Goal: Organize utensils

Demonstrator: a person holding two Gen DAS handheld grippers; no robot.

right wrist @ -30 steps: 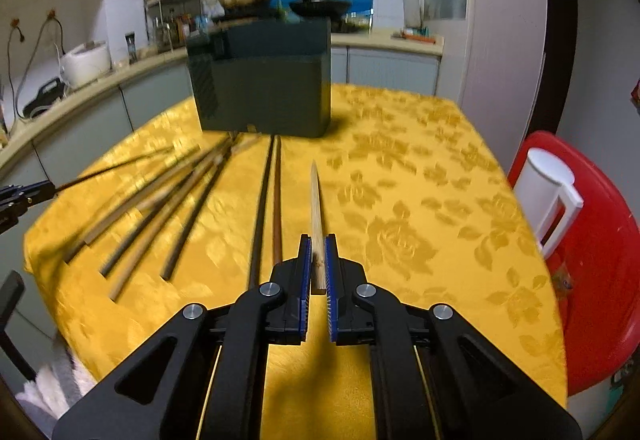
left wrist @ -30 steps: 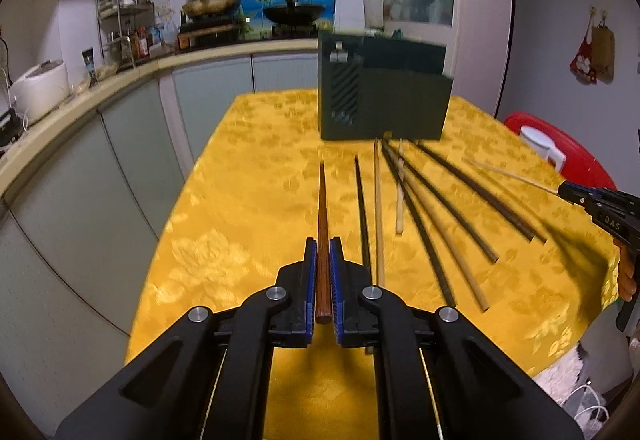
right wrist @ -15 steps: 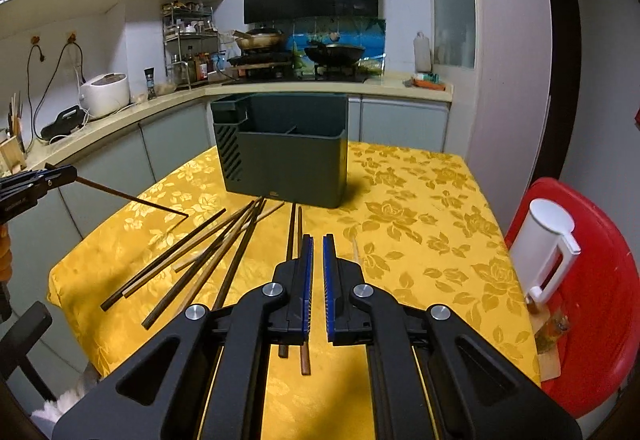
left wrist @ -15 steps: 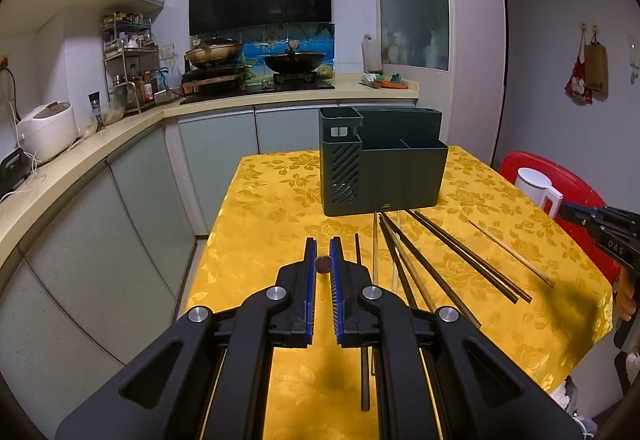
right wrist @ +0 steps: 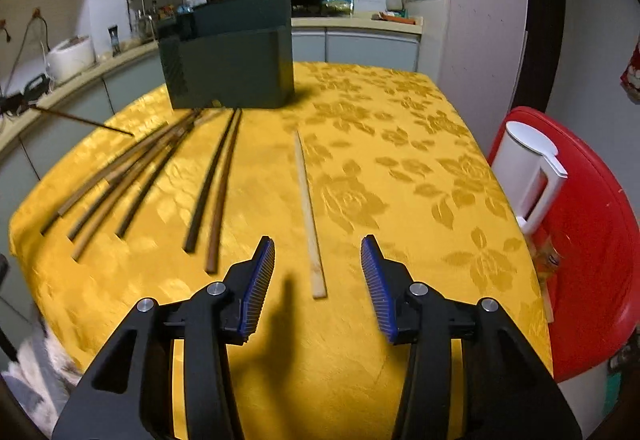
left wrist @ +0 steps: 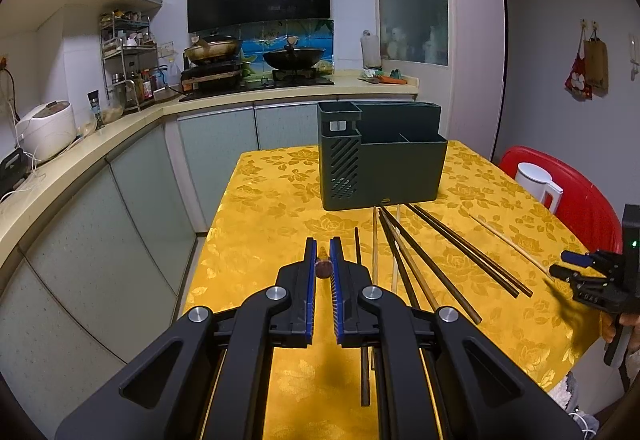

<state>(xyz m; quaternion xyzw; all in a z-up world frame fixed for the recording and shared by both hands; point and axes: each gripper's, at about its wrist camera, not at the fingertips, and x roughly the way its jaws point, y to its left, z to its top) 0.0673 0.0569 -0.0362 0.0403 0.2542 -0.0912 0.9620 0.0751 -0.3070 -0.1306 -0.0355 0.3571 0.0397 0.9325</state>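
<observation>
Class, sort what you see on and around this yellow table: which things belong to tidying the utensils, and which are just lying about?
Part of the job:
- brown chopstick clamped in the left gripper
- pale chopstick beneath the opening right gripper
- chopsticks on the cloth
- dark organizer

Just lying about:
- white kettle
- rice cooker
- woks

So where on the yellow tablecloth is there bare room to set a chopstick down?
Bare cloth lies right of the pale chopstick, out to the table edge by the red chair, and left of the green holder. The fan of dark chopsticks in front of the holder is crowded.
</observation>
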